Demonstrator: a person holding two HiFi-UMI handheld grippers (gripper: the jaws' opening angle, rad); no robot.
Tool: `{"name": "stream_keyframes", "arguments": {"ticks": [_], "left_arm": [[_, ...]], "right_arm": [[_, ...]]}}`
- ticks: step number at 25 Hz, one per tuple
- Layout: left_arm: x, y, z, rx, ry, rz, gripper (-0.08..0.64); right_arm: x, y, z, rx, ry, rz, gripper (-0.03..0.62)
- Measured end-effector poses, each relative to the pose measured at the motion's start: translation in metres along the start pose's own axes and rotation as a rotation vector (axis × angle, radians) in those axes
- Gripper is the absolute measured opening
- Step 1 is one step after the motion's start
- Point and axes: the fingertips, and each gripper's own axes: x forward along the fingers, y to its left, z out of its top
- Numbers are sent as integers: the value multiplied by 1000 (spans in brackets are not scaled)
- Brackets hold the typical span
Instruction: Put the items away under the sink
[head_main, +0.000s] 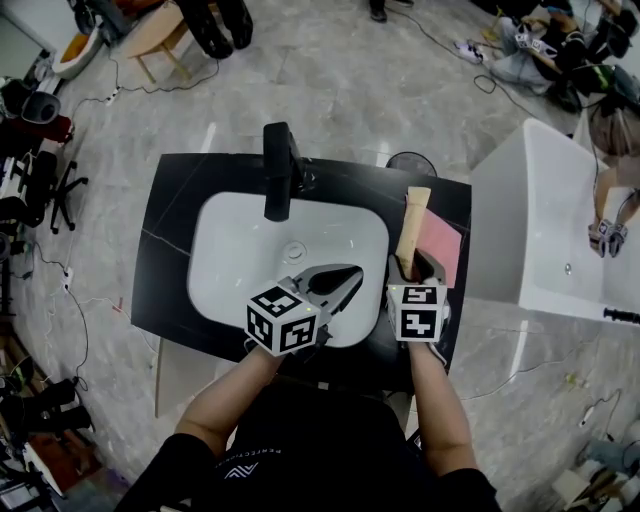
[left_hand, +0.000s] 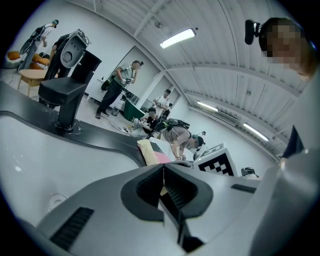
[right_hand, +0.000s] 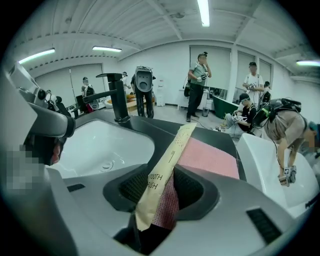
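Observation:
A tan paper toothbrush packet (head_main: 411, 222) and a pink cloth (head_main: 442, 246) lie on the black countertop (head_main: 170, 250), to the right of the white sink basin (head_main: 235, 255). My right gripper (head_main: 412, 272) is shut on the near ends of both; the packet (right_hand: 170, 160) and the cloth (right_hand: 210, 159) run out between its jaws (right_hand: 162, 192). My left gripper (head_main: 342, 285) hangs over the basin's front right part, jaws pressed together (left_hand: 162, 187) with nothing between them. The black faucet (head_main: 280, 168) stands at the basin's far edge.
A white tub-like fixture (head_main: 540, 230) stands just right of the counter, with a person's gloved hands (head_main: 607, 236) in it. A round black object (head_main: 411, 161) sits behind the counter. Chairs, cables and several people are spread over the grey floor.

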Motion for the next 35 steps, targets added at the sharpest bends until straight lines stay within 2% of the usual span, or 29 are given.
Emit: {"name": "stream_keyframes", "arguments": {"ticks": [4, 11, 21, 28, 35], "left_arm": [[-7, 2, 0, -2, -10, 7, 8], [-21, 4, -3, -3, -23, 7, 8], [-36, -4, -12, -8, -29, -10, 8], [-47, -3, -14, -7, -29, -18, 8], [-56, -4, -15, -4, -33, -25, 8]], "right_arm": [[-5, 2, 3, -24, -29, -18, 79], [-12, 9, -3, -35, -33, -29, 77], [-25, 18, -17, -141, -30, -109, 121], [-33, 26, -18, -286, -32, -210, 103], [-40, 34, -22, -451, -17, -274, 92]]}}
